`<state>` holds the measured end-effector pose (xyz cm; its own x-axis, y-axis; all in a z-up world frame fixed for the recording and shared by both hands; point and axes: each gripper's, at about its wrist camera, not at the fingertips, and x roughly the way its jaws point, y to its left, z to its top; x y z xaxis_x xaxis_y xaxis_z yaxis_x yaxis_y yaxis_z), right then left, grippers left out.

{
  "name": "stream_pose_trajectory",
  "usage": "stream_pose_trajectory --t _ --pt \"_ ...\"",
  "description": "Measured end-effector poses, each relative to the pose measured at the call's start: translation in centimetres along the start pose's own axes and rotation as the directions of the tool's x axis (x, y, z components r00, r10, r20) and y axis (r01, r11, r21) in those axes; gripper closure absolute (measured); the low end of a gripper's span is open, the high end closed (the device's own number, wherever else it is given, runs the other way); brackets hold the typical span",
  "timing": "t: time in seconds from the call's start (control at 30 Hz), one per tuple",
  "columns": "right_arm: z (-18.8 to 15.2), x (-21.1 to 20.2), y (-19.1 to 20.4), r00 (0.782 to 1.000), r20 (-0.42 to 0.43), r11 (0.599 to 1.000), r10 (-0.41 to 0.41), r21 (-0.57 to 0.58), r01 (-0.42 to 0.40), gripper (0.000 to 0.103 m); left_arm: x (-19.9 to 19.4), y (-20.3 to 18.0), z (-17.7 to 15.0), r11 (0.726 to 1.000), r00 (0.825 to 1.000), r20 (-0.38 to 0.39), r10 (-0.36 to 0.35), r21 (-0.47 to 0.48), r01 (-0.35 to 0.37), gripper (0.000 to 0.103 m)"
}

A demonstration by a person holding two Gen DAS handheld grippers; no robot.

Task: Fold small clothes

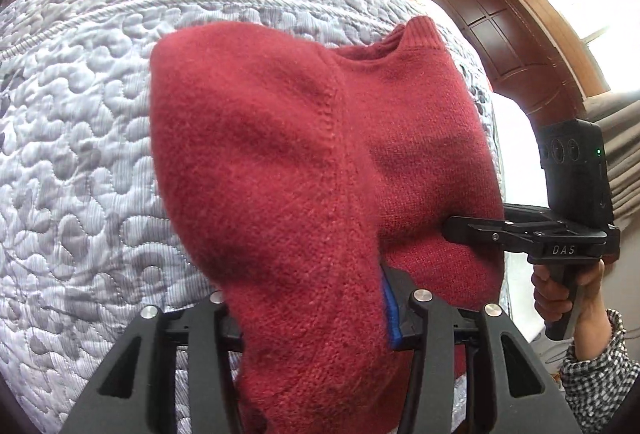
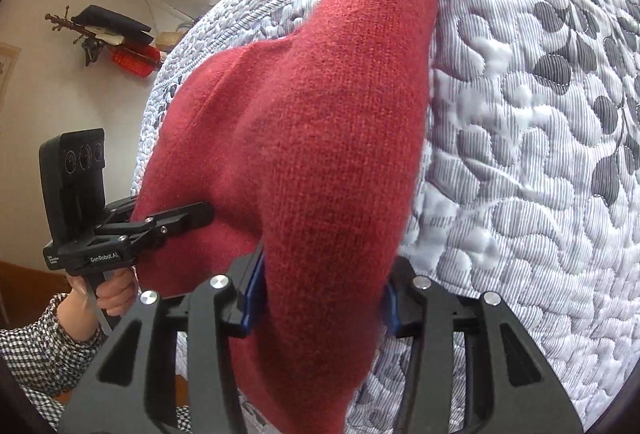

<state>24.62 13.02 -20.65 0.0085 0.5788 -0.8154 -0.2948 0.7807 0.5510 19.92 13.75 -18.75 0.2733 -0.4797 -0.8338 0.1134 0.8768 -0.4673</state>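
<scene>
- red sweater (image 1: pixel 280 162) is draped over the quilted bedspread (image 1: pixel 80 114)
- left gripper (image 1: pixel 316 310) is clamped on one part
- right gripper (image 2: pixel 320 306) pinches another, both bunching knit between the fingers

Red knit sweater (image 1: pixel 288 162), ribbed collar at far end, partly lifted, bunched; draped over quilted bedspread (image 1: pixel 80 106) near its edge.

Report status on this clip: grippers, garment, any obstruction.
Left gripper shut on sweater. Right gripper shut on sweater. Sweater lifted partly off quilt, both ends bunched. Nothing in the way.
</scene>
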Motion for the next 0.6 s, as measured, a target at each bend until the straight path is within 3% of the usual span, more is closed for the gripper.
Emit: stream_pose_trajectory --t 0.1,0.2,0.27,0.4,0.6 --pt "0.1 1.1 -0.7 1.0 0.001 1.0 0.021 0.016 -0.021 0.051 1.2 0.2 -0.4 0.999 1.0 0.01 0.03 -0.021 -0.029 0.044" --pt "0.0 1.3 -1.1 0.998 0.0 0.997 0.055 0.056 -0.055 0.047 1.4 1.4 -0.4 0.995 1.0 0.005 0.011 -0.099 -0.01 0.04" --pt "-0.6 0.3 -1.4 0.999 0.016 0.997 0.04 0.063 -0.041 0.036 0.6 1.3 -0.5 0.992 1.0 0.002 0.021 -0.122 -0.021 0.039" --pt "-3.5 -2.3 -2.2 0.998 0.034 0.995 0.055 0.081 -0.058 0.034 -2.3 0.8 -2.2 0.991 0.997 0.034 0.074 -0.114 -0.07 0.039" --pt "-8.5 -3.2 -2.2 0.997 0.012 0.992 0.073 0.104 -0.074 0.033 -4.7 0.2 -6.3 0.989 0.995 0.045 0.092 -0.119 -0.086 0.038"
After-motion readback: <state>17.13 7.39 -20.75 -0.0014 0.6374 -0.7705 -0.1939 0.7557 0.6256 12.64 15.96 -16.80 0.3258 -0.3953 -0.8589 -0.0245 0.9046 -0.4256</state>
